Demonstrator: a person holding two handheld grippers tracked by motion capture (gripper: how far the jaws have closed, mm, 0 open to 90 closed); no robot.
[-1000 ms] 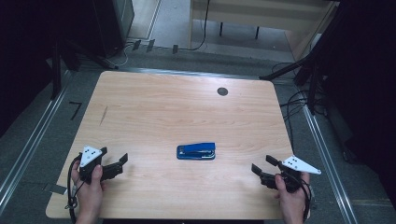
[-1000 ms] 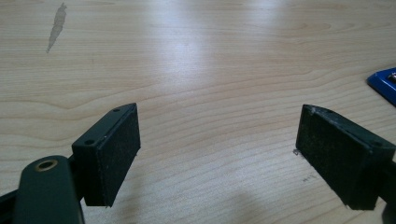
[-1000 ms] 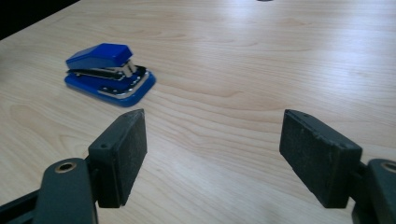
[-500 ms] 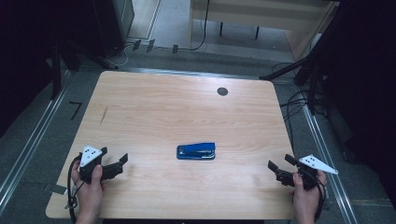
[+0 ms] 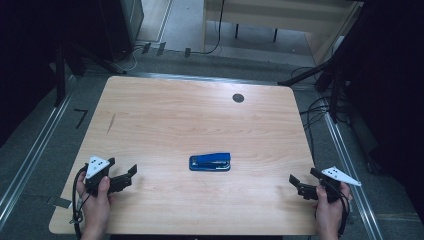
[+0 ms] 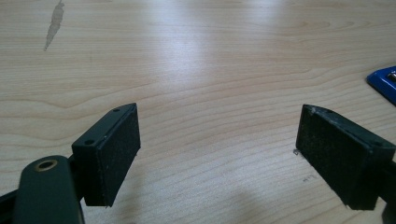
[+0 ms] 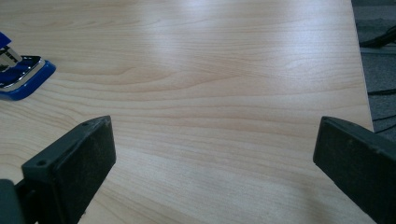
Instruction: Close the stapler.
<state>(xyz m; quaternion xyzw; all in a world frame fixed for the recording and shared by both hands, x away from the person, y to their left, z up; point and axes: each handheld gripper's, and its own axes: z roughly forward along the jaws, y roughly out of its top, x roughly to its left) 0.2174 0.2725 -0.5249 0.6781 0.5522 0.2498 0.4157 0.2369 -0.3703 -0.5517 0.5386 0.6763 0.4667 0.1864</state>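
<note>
A blue stapler (image 5: 210,162) lies flat in the middle of the wooden table (image 5: 200,115), nearer the front. My left gripper (image 5: 121,167) rests in a hand at the front left corner, open and empty, pointing toward the stapler. In the left gripper view the stapler's end (image 6: 384,83) shows at the right edge, beyond the open left gripper (image 6: 219,144). My right gripper (image 5: 303,176) sits at the front right edge, open; its jaws have just been opening with nothing between them. From the right gripper (image 7: 215,154) the stapler (image 7: 21,72) lies far left.
A black round grommet (image 5: 238,98) is set in the table's far right part. A dark streak (image 5: 111,122) marks the wood at the left. Cables (image 5: 315,112) lie on the floor by the right edge. Metal rails run along both sides.
The right hand has drawn its gripper rightward and toward the front right edge, away from the stapler, and its jaws stand a little wider. The left gripper and the stapler have stayed put.
</note>
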